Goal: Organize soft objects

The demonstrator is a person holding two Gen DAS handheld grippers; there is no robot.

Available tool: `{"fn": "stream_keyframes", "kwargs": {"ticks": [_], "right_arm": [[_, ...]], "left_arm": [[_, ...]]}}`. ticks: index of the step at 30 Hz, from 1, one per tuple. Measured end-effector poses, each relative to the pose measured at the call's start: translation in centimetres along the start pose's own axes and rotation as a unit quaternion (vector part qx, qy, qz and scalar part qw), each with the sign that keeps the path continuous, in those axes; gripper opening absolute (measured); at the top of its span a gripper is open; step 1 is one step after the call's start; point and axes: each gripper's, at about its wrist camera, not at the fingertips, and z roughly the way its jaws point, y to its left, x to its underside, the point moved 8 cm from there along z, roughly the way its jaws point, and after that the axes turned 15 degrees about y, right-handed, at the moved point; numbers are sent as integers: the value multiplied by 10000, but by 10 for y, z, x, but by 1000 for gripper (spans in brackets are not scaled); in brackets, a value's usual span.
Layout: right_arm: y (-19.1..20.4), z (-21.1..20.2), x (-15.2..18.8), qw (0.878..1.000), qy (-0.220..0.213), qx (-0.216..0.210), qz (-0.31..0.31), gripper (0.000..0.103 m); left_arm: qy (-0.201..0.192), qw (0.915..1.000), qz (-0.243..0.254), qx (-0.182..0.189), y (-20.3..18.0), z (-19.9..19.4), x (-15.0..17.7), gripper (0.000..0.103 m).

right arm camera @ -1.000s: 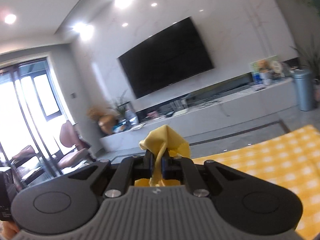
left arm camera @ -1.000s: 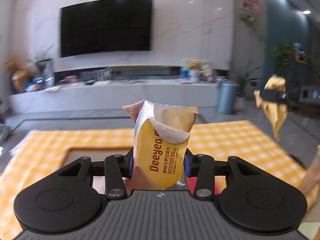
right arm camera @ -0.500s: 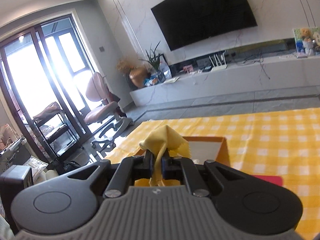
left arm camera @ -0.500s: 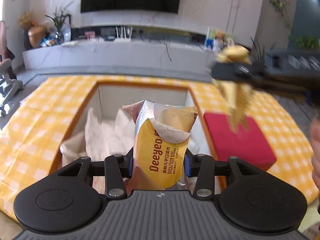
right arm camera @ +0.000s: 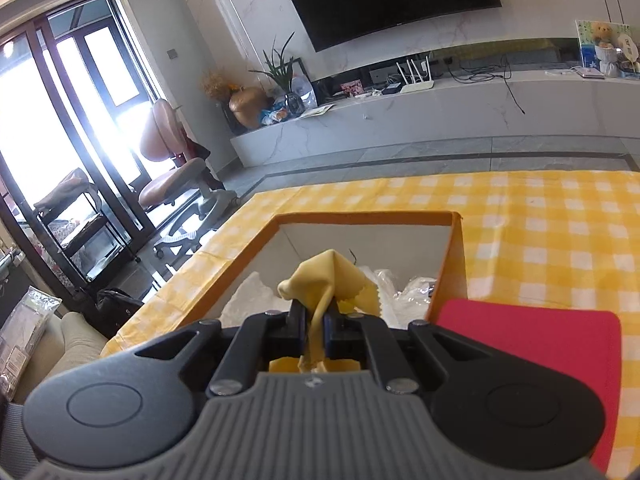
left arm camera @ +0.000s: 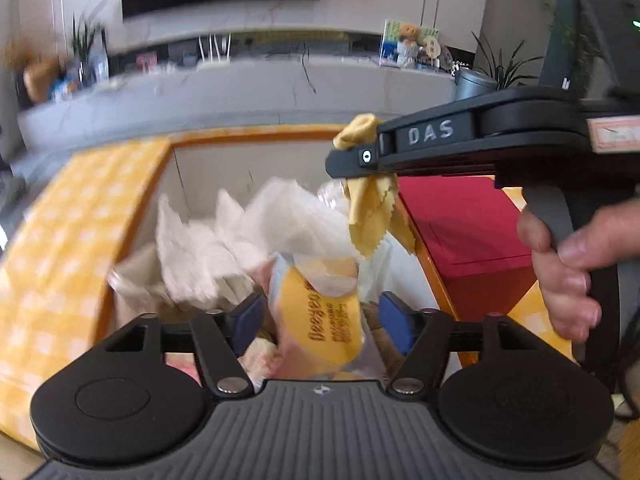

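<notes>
Two grippers over the orange-rimmed box (left arm camera: 256,138): the left gripper (left arm camera: 320,320) has just been spreading wide, pads clear of the glossy yellow wipes pack (left arm camera: 324,320) between them, over crinkly white plastic. The right gripper (right arm camera: 316,330) pinches a thin, zigzag-edged yellow cloth (right arm camera: 328,280) above the box.

One orange-rimmed box (right arm camera: 452,256) holds one yellow wipes packet (left arm camera: 328,320), with one yellow cloth (right arm camera: 332,280) above it and one red pad (right arm camera: 532,340) beside it.
</notes>
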Motion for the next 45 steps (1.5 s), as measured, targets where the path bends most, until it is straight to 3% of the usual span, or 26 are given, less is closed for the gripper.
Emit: {"fn": "stream_keyframes", "kwargs": {"ticks": [7,9,12,16,18,20,21,22,25,27,30,35,40,42,45], "right_arm": [[3,-5,1,9999,-37,116,-94,6],[7,1,3,9988,83,352,-333,6],[7,19,7,9911,536,1039,-639,6],[7,32,8,9921,750,894,-454,6],[11,38,10,9877,814,1177,-636,7],[12,41,10,9841,804,1421,-702,14],[11,41,8,9838,744,1513,-610,28],[9,41,8,9834,720,1582,-513,34],[7,40,8,9839,737,1580,-393,38],[7,34,8,9841,658,1620,-309,63],[10,19,6,9874,482,1499,-145,77],[15,-14,1,9891,227,1456,8,86],[14,-63,10,9881,-345,1463,334,94],[9,-81,19,9848,-620,1506,598,96],[-5,-108,40,9742,-1147,1410,1339,98]], "left_arm": [[-587,9980,68,-226,10,-43,-7,87],[-780,9958,-13,-487,23,-51,-13,87],[-973,9918,-326,-767,47,-54,-15,88],[-1079,9911,-345,-692,58,-49,-17,89],[-1029,9915,-409,-678,59,-49,-18,89],[-1112,9915,-353,-582,57,-51,-16,90],[-1141,9917,-285,-517,55,-52,-16,90],[-1142,9922,-236,-448,52,-52,-15,90],[-1140,9929,-257,-235,51,-53,-11,90],[-1130,9929,-326,-164,50,-55,-12,90],[-997,9934,-507,-233,50,-56,-15,90],[-989,9928,-623,-272,48,-63,-14,85],[-1169,9895,-778,-331,41,-78,-15,86],[-1278,9876,-828,-383,37,-81,-16,86],[-1459,9858,-818,-142,28,-86,-14,86]]}}
